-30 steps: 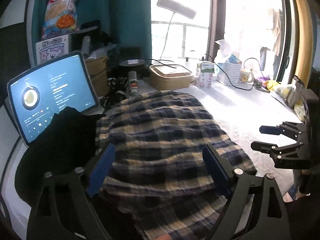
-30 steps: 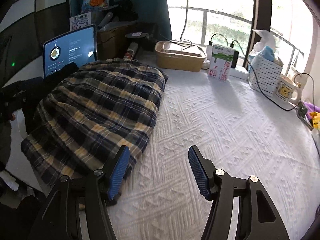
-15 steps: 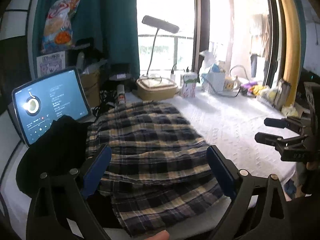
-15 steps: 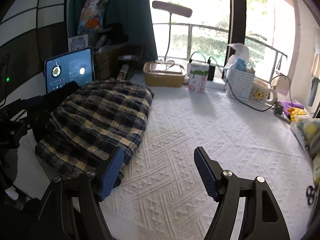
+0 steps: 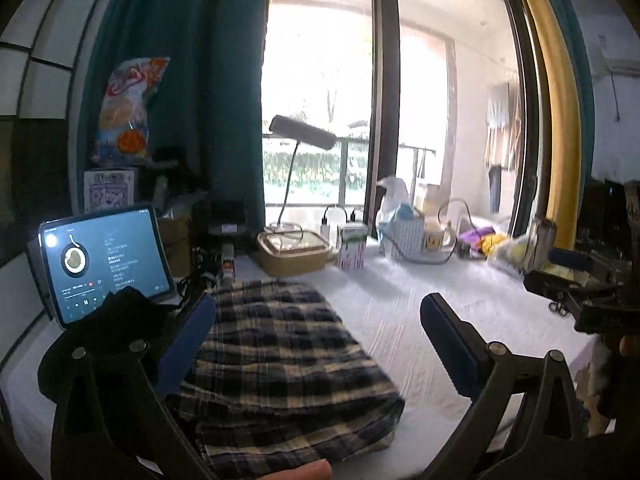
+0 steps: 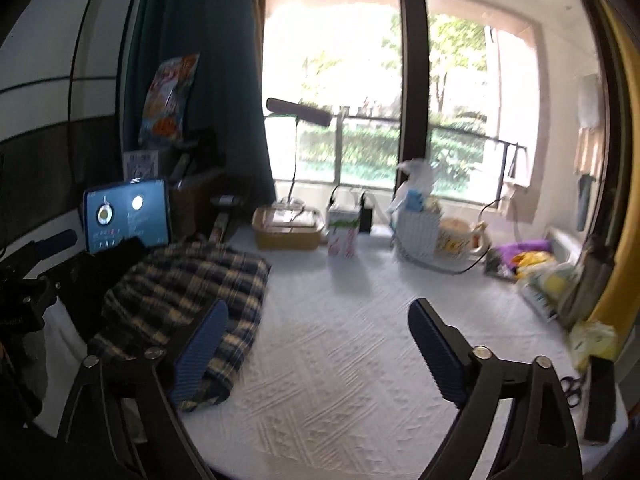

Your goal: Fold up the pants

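Both cameras have lifted and backed off; your left gripper (image 5: 316, 344) and right gripper (image 6: 316, 344) have just been opening, empty. Folded pants (image 5: 280, 356) lie at seven o'clock on the desk (image 6: 360, 320): soft, light, floppy. Pinch stacked corners.

Right gripper (image 6: 316, 344) jaws just opened wide, nothing between them, over white tablecloth (image 6: 340, 380), folded plaid pants (image 6: 188, 284) lying left, lit tablet (image 6: 127, 216) behind

I see a lit tablet (image 5: 105, 257) propped far left, a tan lidded box (image 5: 294, 252) and a carton (image 5: 352, 247) beside it, a desk lamp (image 5: 302, 132) behind, a mug (image 6: 460, 238) far right on the white surface (image 6: 360, 360)
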{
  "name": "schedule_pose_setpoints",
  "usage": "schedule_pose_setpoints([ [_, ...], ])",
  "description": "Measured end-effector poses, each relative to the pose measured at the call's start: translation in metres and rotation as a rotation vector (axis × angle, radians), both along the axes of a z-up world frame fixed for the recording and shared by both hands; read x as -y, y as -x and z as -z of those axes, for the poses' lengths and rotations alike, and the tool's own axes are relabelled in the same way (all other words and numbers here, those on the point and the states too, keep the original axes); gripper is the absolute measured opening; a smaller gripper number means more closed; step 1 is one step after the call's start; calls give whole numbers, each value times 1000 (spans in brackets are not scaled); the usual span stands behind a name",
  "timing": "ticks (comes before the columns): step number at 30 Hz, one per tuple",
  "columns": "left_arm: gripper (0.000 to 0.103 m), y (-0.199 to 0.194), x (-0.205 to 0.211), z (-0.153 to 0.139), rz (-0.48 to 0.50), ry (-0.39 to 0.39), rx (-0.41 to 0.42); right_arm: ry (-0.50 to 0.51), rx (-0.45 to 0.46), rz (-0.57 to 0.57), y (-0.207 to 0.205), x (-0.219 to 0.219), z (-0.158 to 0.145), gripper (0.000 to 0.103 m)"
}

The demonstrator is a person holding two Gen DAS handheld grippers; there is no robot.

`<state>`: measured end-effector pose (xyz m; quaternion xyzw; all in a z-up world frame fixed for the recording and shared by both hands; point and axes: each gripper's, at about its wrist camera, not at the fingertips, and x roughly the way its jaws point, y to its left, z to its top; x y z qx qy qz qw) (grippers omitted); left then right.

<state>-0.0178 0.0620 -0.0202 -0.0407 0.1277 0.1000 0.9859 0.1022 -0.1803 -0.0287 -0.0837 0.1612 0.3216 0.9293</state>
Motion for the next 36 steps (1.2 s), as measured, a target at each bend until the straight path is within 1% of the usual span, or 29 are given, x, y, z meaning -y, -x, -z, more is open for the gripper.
schedule_pose_setpoints([
  [3, 102, 6, 1, -6, -46, -9, 34, -13, 30, 30, 8, 8, -10, 98],
  [6, 102, 12, 2, -13, -68, -23, 64, -16, 69, 73, 16, 16, -21, 103],
  [9, 102, 15, 6, -19, -89, -41, 86, -31, 103, 104, 23, 23, -31, 103],
  [12, 102, 18, 12, -26, -88, -60, 100, -52, 127, 131, 29, 29, -38, 103],
  [16, 102, 22, 20, -36, -66, -82, 131, -20, 127, 182, 31, 31, -41, 103],
  [21, 102, 27, 25, -47, -69, -99, 166, -51, 158, 217, 39, 41, -48, 103],
  [25, 102, 27, 27, -46, -66, -98, 159, -78, 164, 212, 46, 45, -53, 103],
  [30, 102, 28, 23, -41, -78, -81, 142, -68, 156, 204, 49, 38, -51, 103],
  [36, 102, 30, 15, -39, -117, -57, 136, -61, 155, 198, 50, 34, -48, 103],
])
